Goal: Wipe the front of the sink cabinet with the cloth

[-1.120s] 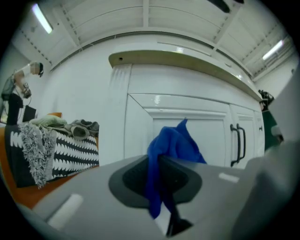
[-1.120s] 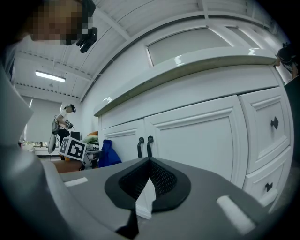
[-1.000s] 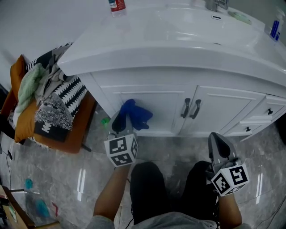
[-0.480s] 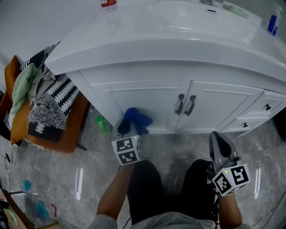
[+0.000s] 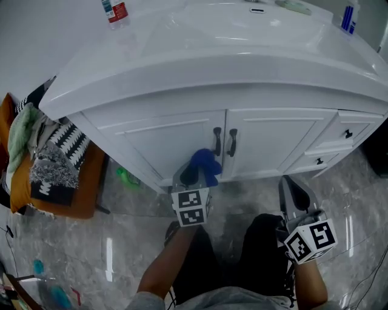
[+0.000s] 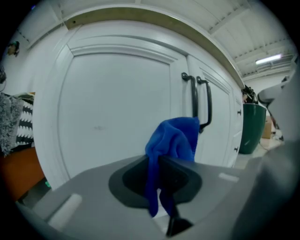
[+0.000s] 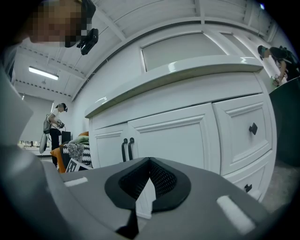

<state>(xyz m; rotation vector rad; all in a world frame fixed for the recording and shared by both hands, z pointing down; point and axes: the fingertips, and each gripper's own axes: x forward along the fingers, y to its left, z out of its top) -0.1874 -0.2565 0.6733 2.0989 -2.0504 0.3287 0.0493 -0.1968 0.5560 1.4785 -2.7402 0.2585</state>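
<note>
Pinching a crumpled blue cloth (image 5: 206, 164), the left gripper (image 5: 189, 173) sits near the white sink cabinet door (image 5: 159, 140); right gripper (image 5: 293, 190) jaws pressed together, empty.

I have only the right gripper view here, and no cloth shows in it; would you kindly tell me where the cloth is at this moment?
Observer: The blue cloth is clamped in the left gripper, whose jaws are shut on it.
Operator: Thank you. Which part of the cabinet is it facing?
Observer: In the head view it sits low in front of the left door, just below the door handles. Whether it touches the door, I cannot tell.
Operator: Is anything standing on top?
Observer: Yes, a bottle with a red label stands near the left end of the counter.
</note>
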